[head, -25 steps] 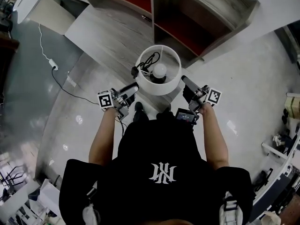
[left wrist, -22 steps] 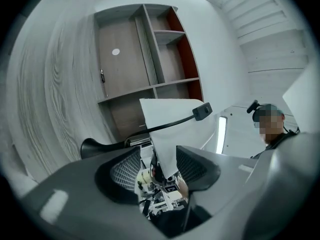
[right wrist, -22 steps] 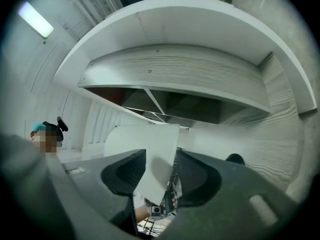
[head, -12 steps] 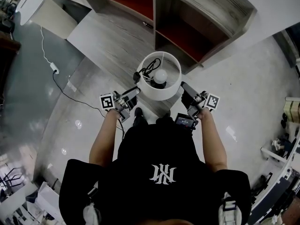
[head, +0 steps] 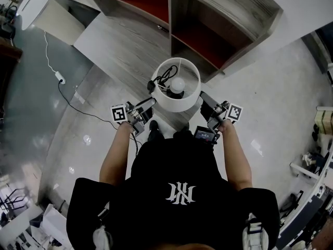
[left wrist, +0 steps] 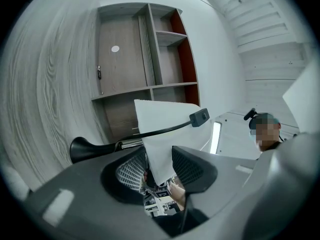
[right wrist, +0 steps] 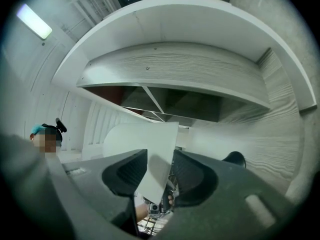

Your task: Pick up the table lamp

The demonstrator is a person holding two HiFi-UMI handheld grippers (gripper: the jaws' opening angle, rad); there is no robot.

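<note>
The table lamp (head: 177, 99) has a white drum shade, open at the top, with a bulb (head: 178, 84) and a coiled black cord (head: 165, 75) inside. My left gripper (head: 150, 102) is at the shade's left side and my right gripper (head: 204, 97) at its right side. In the left gripper view the shade's thin wall (left wrist: 159, 134) stands between the jaws of the left gripper (left wrist: 159, 168). In the right gripper view the shade's wall (right wrist: 159, 159) likewise passes between the jaws of the right gripper (right wrist: 160, 173). Both pairs of jaws have just been closing; gaps still show beside the wall.
A wooden shelf unit (head: 218, 14) with red-backed compartments stands just beyond the lamp. A white power strip (head: 59, 76) and its cable lie on the floor at the left. The lamp's cord switch (left wrist: 200, 116) hangs across the left gripper view. Equipment crowds the right edge (head: 317, 155).
Lamp and both grippers sit slightly higher in the picture than a second ago. The grippers have kept to the shade's two sides, and the left one has rolled a little.
</note>
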